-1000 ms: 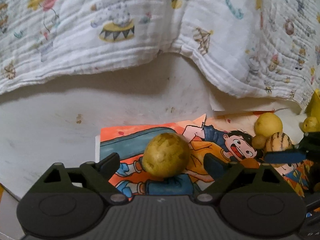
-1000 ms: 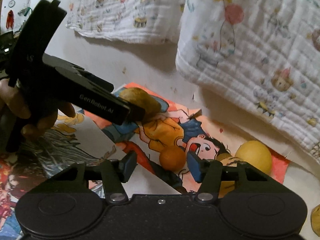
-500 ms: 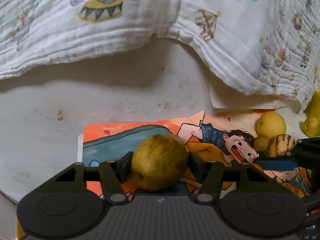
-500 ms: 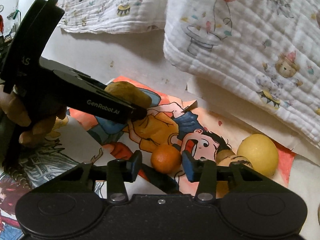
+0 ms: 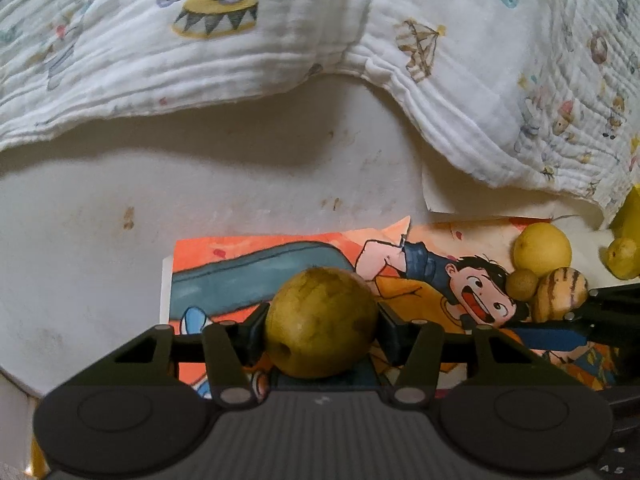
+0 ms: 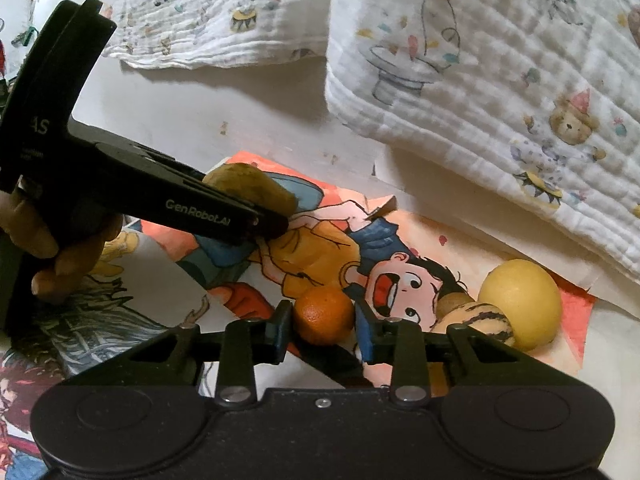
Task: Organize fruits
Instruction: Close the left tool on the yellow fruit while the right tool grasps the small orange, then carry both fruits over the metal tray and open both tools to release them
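Across the far edge of the tabletop (image 5: 224,208) lies a white printed cloth (image 5: 248,52); nearer, a cartoon poster (image 5: 424,268) covers the middle and carries all the fruit.

Left gripper (image 5: 320,330): jaws have just been closing and now pinch a mottled green-brown fruit (image 5: 320,322) from both sides, pads against its flanks. From the right wrist view the fruit sits low over the poster's far left part; whether it has left the paper cannot be told.

Right gripper (image 6: 323,330): jaws have just been closing and now pinch a small orange (image 6: 324,314), near the poster's middle, by the cartoon face.

Toward the poster's right edge sit a yellow round fruit (image 6: 520,300), a striped fruit (image 6: 478,320) touching it, and a small brown fruit (image 5: 522,283) wedged against both. Another yellow fruit (image 5: 622,258) lies off the poster, further right.

Step in hand, as judged: grasp phase, both hands, one fruit each. Grips look seated.

Next move likely calls for a straight lift of each, then carrying to a sorting spot; none is visible. Round fruit may roll in the pads, so pressure should hold.
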{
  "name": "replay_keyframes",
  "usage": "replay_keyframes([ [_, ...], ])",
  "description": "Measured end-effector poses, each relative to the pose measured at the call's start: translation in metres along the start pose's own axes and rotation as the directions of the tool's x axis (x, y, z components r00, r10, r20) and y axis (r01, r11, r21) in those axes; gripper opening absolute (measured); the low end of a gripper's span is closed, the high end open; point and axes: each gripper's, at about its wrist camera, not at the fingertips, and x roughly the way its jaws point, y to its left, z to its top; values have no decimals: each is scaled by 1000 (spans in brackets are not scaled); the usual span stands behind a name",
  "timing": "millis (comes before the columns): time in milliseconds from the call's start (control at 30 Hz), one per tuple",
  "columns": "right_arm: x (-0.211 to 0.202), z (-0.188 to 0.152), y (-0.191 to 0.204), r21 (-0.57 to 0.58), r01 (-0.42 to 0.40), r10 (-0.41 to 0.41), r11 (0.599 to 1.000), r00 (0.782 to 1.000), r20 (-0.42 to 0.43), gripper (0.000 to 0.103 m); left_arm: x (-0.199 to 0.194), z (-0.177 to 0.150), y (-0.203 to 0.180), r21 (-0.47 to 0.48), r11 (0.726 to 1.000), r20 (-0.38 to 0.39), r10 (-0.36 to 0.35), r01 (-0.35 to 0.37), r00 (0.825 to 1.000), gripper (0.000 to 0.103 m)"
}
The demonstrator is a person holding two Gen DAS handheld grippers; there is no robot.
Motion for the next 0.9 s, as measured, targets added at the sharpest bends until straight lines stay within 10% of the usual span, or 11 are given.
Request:
replay_keyframes([
  [900,-164,-69,23,-56,-79,83,995,994,68,35,-142,-71,-62,-25,990,21,-138,138,990,58],
])
